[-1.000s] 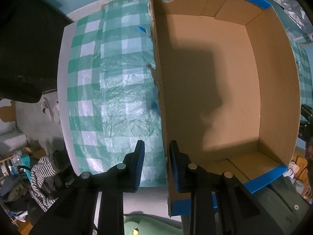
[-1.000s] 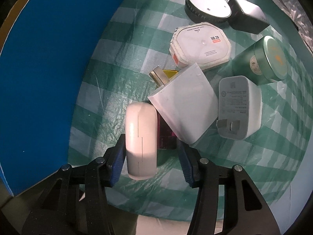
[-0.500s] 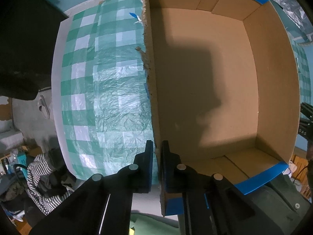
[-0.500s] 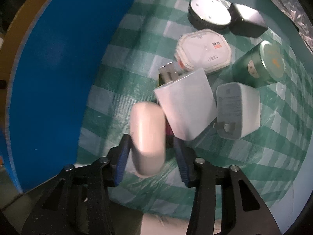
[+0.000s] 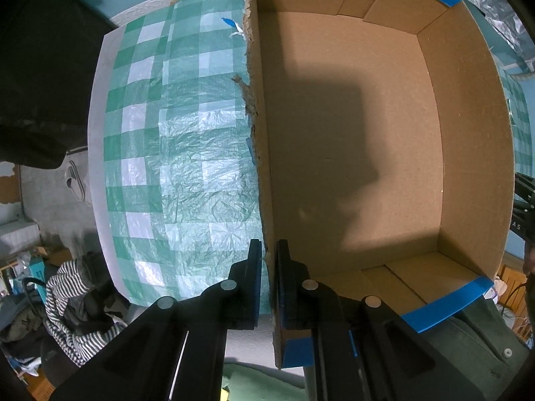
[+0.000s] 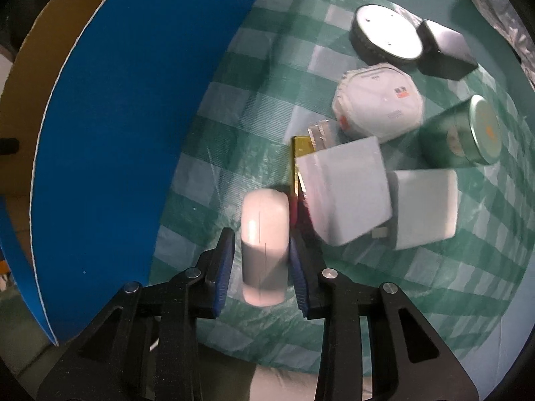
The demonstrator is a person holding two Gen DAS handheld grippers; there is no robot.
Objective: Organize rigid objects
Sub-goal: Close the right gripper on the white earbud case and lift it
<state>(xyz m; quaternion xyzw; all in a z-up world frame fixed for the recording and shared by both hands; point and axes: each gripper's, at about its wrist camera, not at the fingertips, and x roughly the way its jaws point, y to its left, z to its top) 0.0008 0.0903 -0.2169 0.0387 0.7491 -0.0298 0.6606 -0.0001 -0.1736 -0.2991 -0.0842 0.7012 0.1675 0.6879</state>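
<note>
The left wrist view looks straight down into an empty cardboard box (image 5: pixel 351 140) with blue tape along its rims. The left hand-held gripper (image 5: pixel 268 287) is clamped on the box's ragged near-left wall, one blue pad outside and one inside, with the cardboard edge pinched between them. To the left of the box lies the green-and-white checked cloth (image 5: pixel 174 153) over the table, and beyond the table edge a striped garment (image 5: pixel 67 304) sits on the floor — none of this shows from the other camera.

The right wrist view shows what the left one misses: the objects to be sorted. The right hand-held gripper (image 6: pixel 260 254) has just been closing and now grips a rounded white case (image 6: pixel 265 244), both blue pads against its long sides. Whether the case is off the cloth cannot be told. Just beside it lie a white square charger (image 6: pixel 344 193), tilted over a gold-and-red flat box (image 6: pixel 298 160), and a second white plug adapter (image 6: pixel 424 207). Further off sit a white octagonal container (image 6: pixel 378 103), a green tin (image 6: pixel 468 133) on its side, a round black-rimmed disc (image 6: pixel 386 33) and a black block (image 6: pixel 446 53) touching it. The box's blue outer wall (image 6: pixel 133 133) fills the left of this view.
</note>
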